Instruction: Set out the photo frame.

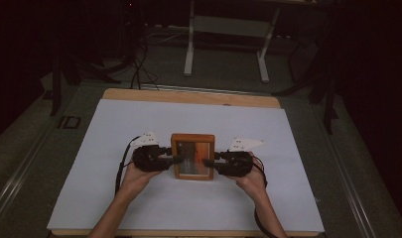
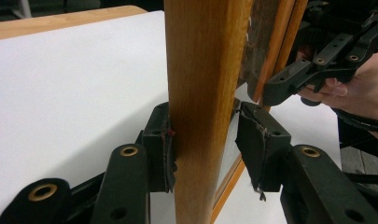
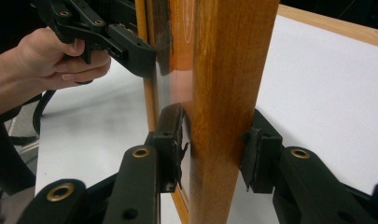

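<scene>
So this is a two-handed hold on a wooden picture frame (image 1: 192, 156) sitting mid-table on the white table cover (image 1: 114, 129). Starting from the left: the left gripper (image 1: 174, 159) comes in at the frame's left rail, and in the left gripper view its jaws straddle that rail (image 2: 203, 93). One pad is pressed up against the wood, while the other seems to sit a hair off it, so I'd call it clamped on the rail but not hard. Moving across, the frame itself looks like it has a glass or mirrored panel (image 1: 193, 157) in it with some reflection going on. I honestly can't tell if there's a picture behind it or just glare. On the right, the right gripper (image 1: 208, 162) does the same thing on the right rail, and in the right gripper view both pads touch the wood (image 3: 224, 93) on either side, so that one's closed on the frame. My read is that the step in hand is the grab-and-steady part, with the lift or tilt not yet done. Next move needs both hands going together at the same rate, or the frame twists between the pads. The bottom edge of the frame is cut off in both gripper views, so I can't tell whether it's resting flat on the cover or is already raised.
</scene>
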The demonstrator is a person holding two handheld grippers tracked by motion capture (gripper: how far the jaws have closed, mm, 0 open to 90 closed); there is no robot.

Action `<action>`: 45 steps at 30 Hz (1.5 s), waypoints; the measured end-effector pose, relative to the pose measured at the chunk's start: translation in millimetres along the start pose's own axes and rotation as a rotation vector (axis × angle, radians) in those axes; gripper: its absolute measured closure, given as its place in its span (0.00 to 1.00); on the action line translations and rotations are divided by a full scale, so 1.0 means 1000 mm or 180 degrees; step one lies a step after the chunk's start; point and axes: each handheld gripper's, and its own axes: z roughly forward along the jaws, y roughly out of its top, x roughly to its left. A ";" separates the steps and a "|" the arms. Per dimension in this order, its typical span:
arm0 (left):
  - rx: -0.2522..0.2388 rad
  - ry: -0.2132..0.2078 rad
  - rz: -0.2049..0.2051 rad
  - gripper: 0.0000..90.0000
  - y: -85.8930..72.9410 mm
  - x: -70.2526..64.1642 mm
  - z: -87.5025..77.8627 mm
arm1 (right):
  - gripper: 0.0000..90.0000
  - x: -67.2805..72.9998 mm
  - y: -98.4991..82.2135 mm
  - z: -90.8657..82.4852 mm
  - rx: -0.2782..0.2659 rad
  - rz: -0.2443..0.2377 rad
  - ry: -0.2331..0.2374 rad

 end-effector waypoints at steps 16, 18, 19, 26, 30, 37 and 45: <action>0.0111 0.0090 -0.0126 0.64 -0.002 0.006 -0.003 | 0.68 -0.004 -0.005 0.014 0.0025 0.0221 0.0030; 0.0134 0.0101 -0.0149 0.64 -0.002 0.006 -0.002 | 0.68 -0.005 -0.006 0.016 0.0036 0.0259 0.0047; 0.0134 0.0101 -0.0149 0.64 -0.002 0.006 -0.002 | 0.68 -0.005 -0.006 0.016 0.0036 0.0259 0.0047; 0.0241 0.0157 -0.0221 0.64 -0.007 0.010 0.000 | 0.67 -0.009 -0.012 0.026 0.0151 0.0351 0.0054; 0.0253 0.0147 -0.0303 0.64 -0.011 0.014 0.004 | 0.67 -0.010 -0.014 0.028 0.0193 0.0370 0.0041; 0.0238 0.0197 -0.0385 0.64 -0.011 0.016 0.006 | 0.66 -0.016 -0.017 0.031 0.0166 0.0449 0.0056; 0.0214 0.0233 -0.0428 0.63 -0.012 0.018 0.008 | 0.66 -0.019 -0.019 0.034 0.0123 0.0494 0.0061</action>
